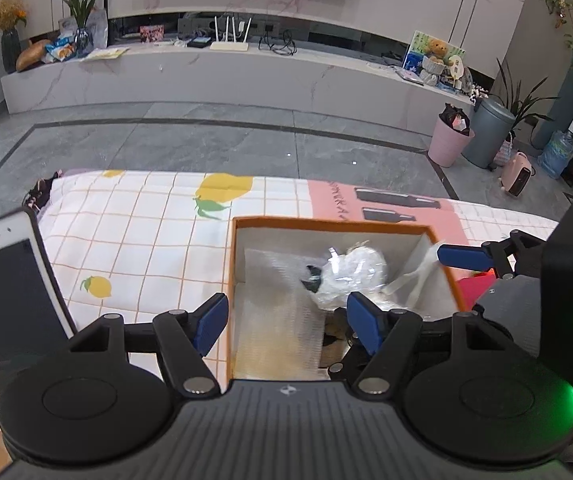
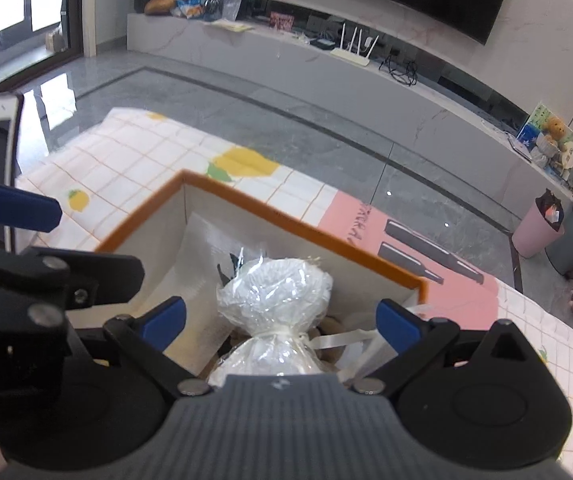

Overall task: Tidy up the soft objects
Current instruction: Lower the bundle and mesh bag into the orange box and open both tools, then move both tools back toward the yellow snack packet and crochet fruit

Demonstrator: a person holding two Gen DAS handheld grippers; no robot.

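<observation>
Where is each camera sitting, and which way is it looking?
Left wrist: on the left gripper, looking down into the orange box; its blue fingers and the right gripper show.
Right wrist: on the right gripper, above the wrapped bundle; the left gripper's finger shows.
Both share box, bundle, lemon tablecloth.

Left tool (image 1: 286, 322) jaws wide apart and empty, right tool (image 2: 282, 318) jaws spread wide, nothing gripped, both tilted downward
</observation>
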